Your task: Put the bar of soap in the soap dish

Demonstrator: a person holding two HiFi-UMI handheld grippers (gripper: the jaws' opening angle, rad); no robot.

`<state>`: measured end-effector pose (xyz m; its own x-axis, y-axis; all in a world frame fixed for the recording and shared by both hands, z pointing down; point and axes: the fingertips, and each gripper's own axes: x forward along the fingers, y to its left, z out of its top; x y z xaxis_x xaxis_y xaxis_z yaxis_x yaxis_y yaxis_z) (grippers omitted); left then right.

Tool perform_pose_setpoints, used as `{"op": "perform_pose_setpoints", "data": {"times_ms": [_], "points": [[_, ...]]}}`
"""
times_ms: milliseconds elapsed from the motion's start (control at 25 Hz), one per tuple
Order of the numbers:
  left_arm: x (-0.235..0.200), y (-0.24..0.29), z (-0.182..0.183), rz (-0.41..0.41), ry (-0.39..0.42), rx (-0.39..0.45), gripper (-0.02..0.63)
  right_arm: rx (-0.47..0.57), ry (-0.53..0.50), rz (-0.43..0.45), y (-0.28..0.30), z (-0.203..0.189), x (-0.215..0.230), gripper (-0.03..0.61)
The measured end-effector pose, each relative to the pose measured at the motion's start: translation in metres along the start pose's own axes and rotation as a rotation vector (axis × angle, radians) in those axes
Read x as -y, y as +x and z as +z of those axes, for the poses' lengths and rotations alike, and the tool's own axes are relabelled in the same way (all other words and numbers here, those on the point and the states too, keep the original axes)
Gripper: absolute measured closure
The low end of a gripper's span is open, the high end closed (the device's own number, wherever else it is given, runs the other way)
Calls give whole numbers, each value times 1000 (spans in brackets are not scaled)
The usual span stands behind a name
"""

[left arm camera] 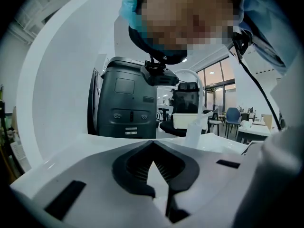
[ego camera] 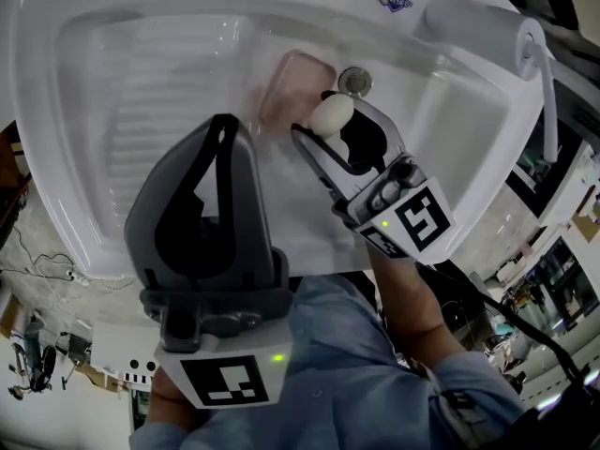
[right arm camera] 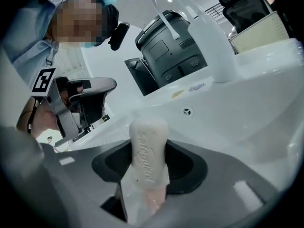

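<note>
A white bar of soap stands on end between the jaws of my right gripper, which is shut on it over the white sink. In the right gripper view the embossed soap rises out of the gripper. Just left of and beyond the soap, a pale pink soap dish lies on the sink floor. My left gripper hovers nearer me on the left, jaws together and holding nothing. In its own view the left gripper shows the tips meeting, with only the sink rim beyond.
The sink basin has a metal drain right behind the soap and a ribbed washboard slope on the left. A white faucet sits at the back right. A grey appliance stands beyond the rim.
</note>
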<state>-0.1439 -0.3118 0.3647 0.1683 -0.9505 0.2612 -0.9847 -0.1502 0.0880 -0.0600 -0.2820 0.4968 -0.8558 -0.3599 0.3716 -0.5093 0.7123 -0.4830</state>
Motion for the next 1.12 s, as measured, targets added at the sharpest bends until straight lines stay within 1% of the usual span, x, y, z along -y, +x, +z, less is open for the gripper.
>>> {"op": "perform_pose_setpoints", "data": {"times_ms": [240,440,600,760,920,1120], "points": [[2,8,-4,-2,-18,-15,609,-41,15,-17,5,-14,15,376],[-1,6,-4,2,-30,-22,609,-73,27,-28,8,-25,16,376],[-21,-3,-8,10,-37,-26,609,-99,30,-42,26,-37,6,376],[-45,-13,-14,16,-48,-31,609,-147,34,-61,46,-52,-3,374],[-33,-5,-11,16,-52,-28,609,-194,25,-93,39,-58,10,373],[-41,-12,-14,25,-63,-25,609,-236,16,-123,47,-66,14,373]]}}
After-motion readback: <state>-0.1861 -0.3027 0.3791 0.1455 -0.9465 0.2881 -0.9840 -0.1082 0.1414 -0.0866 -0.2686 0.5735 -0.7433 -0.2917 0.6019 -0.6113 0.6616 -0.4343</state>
